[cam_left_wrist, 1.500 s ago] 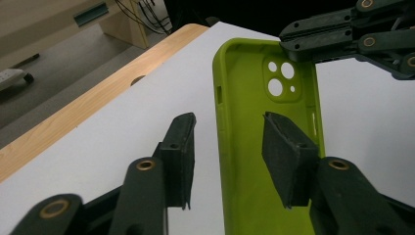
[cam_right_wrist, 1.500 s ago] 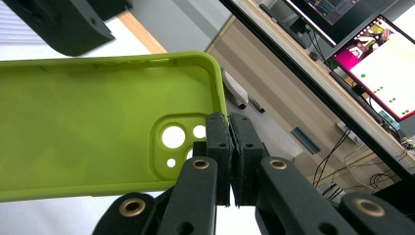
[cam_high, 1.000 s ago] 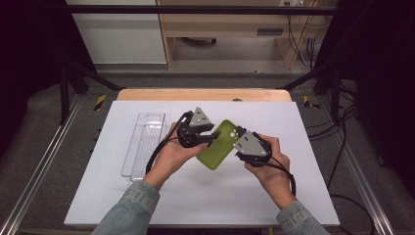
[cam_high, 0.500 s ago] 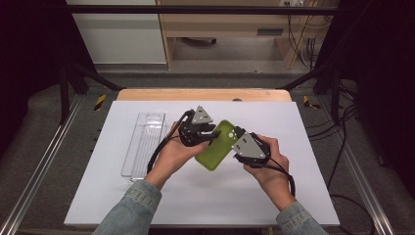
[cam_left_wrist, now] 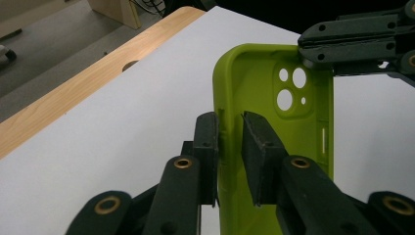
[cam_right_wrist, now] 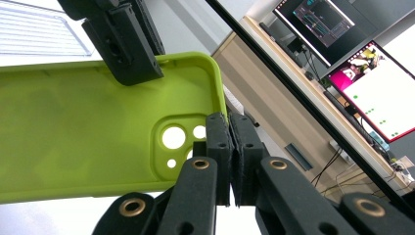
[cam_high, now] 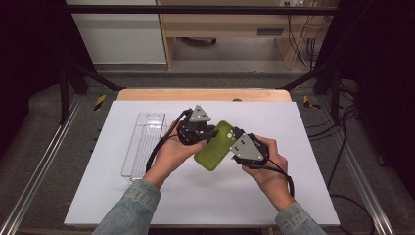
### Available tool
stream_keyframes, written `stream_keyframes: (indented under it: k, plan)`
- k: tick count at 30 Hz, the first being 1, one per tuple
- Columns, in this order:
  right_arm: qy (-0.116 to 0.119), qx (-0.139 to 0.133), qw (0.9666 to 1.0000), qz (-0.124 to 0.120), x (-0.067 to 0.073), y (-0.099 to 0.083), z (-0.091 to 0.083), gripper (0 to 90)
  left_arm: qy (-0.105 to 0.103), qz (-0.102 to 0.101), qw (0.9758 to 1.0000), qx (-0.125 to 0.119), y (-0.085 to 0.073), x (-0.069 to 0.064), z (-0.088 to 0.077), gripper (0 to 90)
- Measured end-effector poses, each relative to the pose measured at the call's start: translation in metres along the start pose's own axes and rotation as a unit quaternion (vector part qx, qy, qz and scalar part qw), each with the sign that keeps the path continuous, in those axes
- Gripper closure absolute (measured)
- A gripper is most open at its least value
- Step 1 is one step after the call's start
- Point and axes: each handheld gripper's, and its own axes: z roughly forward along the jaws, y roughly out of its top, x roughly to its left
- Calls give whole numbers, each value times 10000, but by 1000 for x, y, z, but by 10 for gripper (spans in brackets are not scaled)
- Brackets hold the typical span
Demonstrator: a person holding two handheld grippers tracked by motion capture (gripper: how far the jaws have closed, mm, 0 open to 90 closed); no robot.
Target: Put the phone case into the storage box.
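- A green phone case (cam_high: 216, 146) was held above the white tabletop (cam_high: 313, 147), between the two grippers, near the middle of the high view.
- The left gripper (cam_left_wrist: 230, 147) straddled one long edge wall of the case (cam_left_wrist: 274, 142); its jaws had just been closing, with that wall between them.
- In the left gripper view a narrow gap seemed to remain between the right pad and the wall, so the jaws looked not yet clamped, though the angle made this hard to judge.
- The right gripper (cam_right_wrist: 229, 156) was clenched on the case (cam_right_wrist: 98, 132) at the edge just beside the camera cutout, its two pads pressed together on the thin wall.
- In the right gripper view the left gripper (cam_right_wrist: 122, 39) sat on the opposite long edge of the case.
- In the left gripper view the right gripper (cam_left_wrist: 362, 44) gripped the top corner by the camera holes.
- The case showed its hollow inner side to both gripper cameras, with three round holes and a small one in the cutout.
- In the high view the left gripper (cam_high: 195, 129) and the right gripper (cam_high: 247, 147) flanked the case, each in a hand with a denim sleeve.
- A clear plastic tray (cam_high: 144, 142) lay on the tabletop to the left of the left hand, apart from the case.
- A wooden strip (cam_high: 203, 94) ran along the far edge of the tabletop.
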Motion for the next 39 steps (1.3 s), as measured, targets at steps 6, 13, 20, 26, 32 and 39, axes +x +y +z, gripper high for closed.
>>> stream_keyframes:
  k: [6,13,20,26,32,39]
  plan:
    - [16,-1,10000,-35,3,3,0,881,79,-80,9999,114,0,1,-2,809]
    - [10,-49,10000,-29,5,4,0,879,422,64,9990,160,2,-5,-4,848]
    - [87,-101,9999,62,3,5,-1,873,668,165,9976,53,0,-10,-5,865]
    - [222,-143,9995,200,1,6,-1,861,764,192,9969,55,-1,-11,-4,867]
    - [459,-164,9971,586,0,7,-1,666,867,177,9960,99,-4,-10,-3,868]
    - [688,-256,9883,1337,-5,7,-7,402,914,99,9958,48,-9,-6,-4,868]
